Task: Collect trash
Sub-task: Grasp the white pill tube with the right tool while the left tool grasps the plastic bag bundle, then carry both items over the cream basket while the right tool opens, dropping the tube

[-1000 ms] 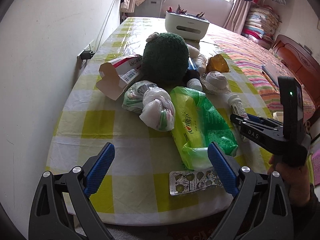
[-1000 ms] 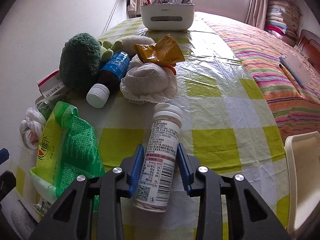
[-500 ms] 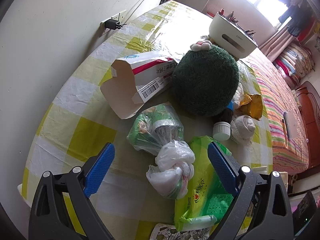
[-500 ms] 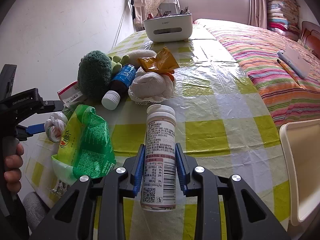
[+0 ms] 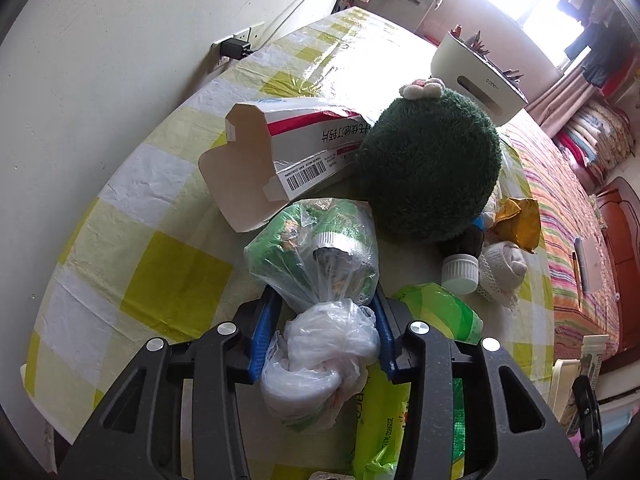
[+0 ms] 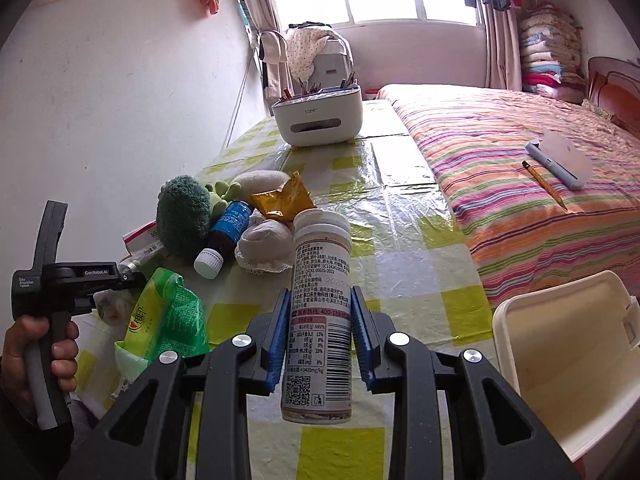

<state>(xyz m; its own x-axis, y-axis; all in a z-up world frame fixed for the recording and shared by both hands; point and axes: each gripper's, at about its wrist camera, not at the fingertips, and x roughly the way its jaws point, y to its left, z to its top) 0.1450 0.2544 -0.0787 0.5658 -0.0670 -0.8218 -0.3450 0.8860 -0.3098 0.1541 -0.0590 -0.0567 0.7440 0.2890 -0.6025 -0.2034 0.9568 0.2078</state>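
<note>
A knotted clear plastic bag [image 5: 316, 256] with green trash inside lies on the yellow-checked table [image 5: 160, 264]. My left gripper [image 5: 324, 308] has its jaws closing around the bag, and both blue pads press on its neck. In the right wrist view, my right gripper [image 6: 320, 312] is shut on a white pill bottle [image 6: 320, 280], held upright above the table. A white bin [image 6: 560, 360] stands open at the lower right, beside the table's edge. The left gripper's handle [image 6: 52, 280] and the hand on it show at the far left.
An open red-and-white carton [image 5: 288, 148], a dark green plush toy [image 5: 428, 168], a green wipes pack [image 6: 164, 320], a brown bottle with a white cap [image 6: 224, 236], an orange wrapper [image 6: 284, 200] and a white organiser box [image 6: 320, 120] crowd the table. A striped bed [image 6: 520, 168] lies to the right.
My left gripper has come forward over the plastic bag and its wide-open jaws have closed around it. My right gripper has risen with the pill bottle, and the view now reaches the window.
</note>
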